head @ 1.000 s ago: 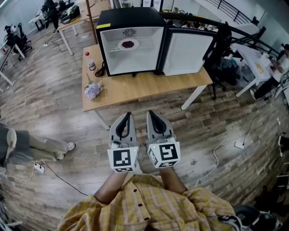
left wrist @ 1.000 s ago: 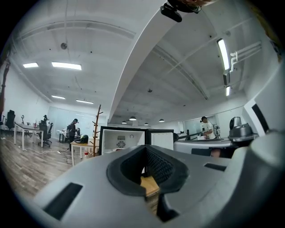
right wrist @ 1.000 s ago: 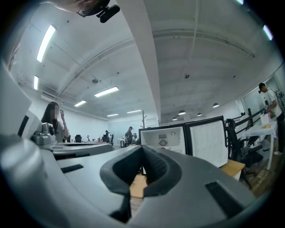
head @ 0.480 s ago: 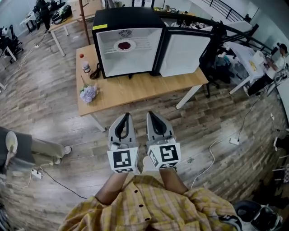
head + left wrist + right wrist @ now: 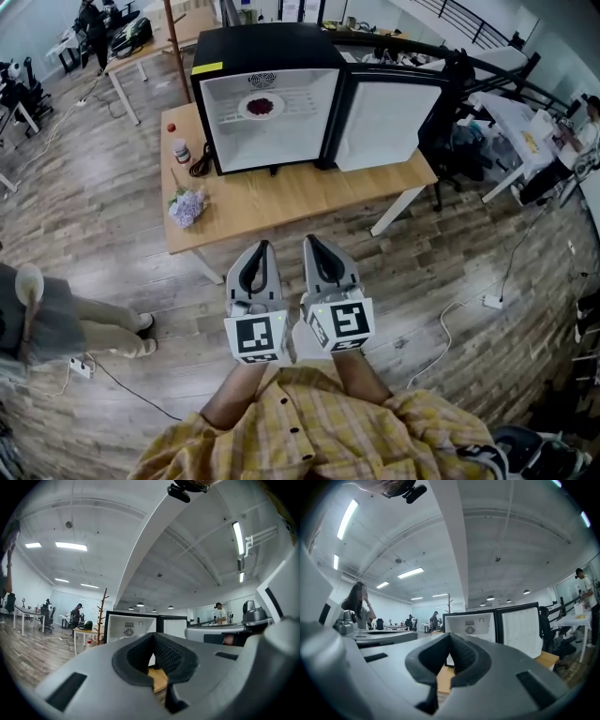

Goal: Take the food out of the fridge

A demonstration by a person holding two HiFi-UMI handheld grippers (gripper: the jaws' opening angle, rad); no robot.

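Desk [image 5: 281, 199] and open fridge [image 5: 267, 52] are brought slightly nearer, food [image 5: 262, 106] untouched, left hand-held gripper [image 5: 263, 247] and right hand-held gripper [image 5: 309, 241] pressed together, empty.

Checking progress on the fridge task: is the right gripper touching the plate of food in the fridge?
Apart. The head view shows the right gripper over the floor, short of the table, while the plate sits inside the open fridge.
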